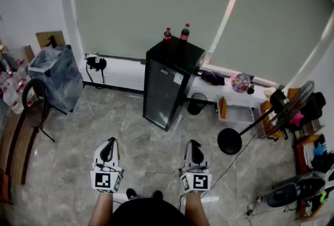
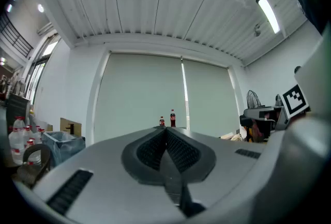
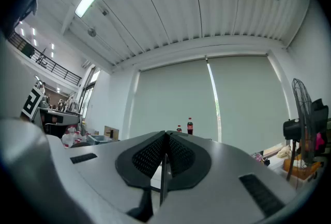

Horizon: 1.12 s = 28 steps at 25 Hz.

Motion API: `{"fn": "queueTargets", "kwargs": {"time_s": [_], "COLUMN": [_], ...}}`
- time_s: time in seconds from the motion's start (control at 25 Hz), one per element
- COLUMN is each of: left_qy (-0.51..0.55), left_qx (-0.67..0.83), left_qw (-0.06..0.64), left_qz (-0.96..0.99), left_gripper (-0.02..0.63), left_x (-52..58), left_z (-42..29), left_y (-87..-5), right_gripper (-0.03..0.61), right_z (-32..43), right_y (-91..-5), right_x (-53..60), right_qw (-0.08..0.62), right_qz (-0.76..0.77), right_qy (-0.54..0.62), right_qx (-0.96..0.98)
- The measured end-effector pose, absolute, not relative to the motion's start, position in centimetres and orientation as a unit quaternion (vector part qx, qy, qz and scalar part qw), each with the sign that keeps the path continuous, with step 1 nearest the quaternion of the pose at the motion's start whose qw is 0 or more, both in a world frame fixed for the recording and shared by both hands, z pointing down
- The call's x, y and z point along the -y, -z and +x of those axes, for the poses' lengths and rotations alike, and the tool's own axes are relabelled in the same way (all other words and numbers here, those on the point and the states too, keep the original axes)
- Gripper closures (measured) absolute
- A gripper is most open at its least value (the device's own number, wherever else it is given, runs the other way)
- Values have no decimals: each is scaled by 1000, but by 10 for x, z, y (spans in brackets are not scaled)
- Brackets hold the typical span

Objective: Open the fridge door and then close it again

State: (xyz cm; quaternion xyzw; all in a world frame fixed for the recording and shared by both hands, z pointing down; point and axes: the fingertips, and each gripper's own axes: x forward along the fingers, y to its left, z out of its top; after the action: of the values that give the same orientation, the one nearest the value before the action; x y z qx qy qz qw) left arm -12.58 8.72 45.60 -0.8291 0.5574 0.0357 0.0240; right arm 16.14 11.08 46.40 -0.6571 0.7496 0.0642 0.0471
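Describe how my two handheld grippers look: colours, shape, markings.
The left gripper and right gripper both have pale grey-white bodies that taper towards the tips, with black insets on top. Each carries a white cube with black square markers at its rear end. In the gripper views, the pads are black with a fine grid texture. No sleeves cover the forearms.

So the fridge point(image 1: 169, 86) stands mid-room, backed up to the window wall, with two bottles point(image 1: 185, 32) side by side on top. Off to its left, well apart, there's a bin point(image 1: 52, 76), and a chair point(image 1: 34, 105) just in front of that. A low ledge point(image 1: 229, 95) runs behind the fridge to the right, and a standing fan point(image 1: 229, 141) is on the floor on that side. The left gripper point(image 1: 110, 141) and right gripper point(image 1: 193, 142) sit side by side, well in front of the fridge.
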Motion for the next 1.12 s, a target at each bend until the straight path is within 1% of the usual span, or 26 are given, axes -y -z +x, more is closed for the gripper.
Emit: {"fn": "queueTargets", "kwargs": {"time_s": [0.32, 0.76, 0.92, 1.12], "left_qy": [-36, -22, -14, 2], "left_qx": [-549, -558, -558, -554], "left_qw": [27, 33, 32, 34], "left_qz": [-835, -829, -829, -832], "left_gripper": [606, 601, 555, 476], "left_x": [-85, -86, -86, -88], "left_z": [-118, -119, -123, -123], "left_y": [-471, -467, -470, -482], "right_gripper": [572, 571, 571, 571], "right_z": [166, 158, 154, 152], "right_y": [-462, -461, -462, -462], "right_x": [-112, -110, -110, -111], "right_qw": [46, 49, 47, 48], "right_qz": [-662, -655, -651, -649], "right_qy": [-65, -65, -62, -65], "right_qx": [-745, -752, -755, -757]}}
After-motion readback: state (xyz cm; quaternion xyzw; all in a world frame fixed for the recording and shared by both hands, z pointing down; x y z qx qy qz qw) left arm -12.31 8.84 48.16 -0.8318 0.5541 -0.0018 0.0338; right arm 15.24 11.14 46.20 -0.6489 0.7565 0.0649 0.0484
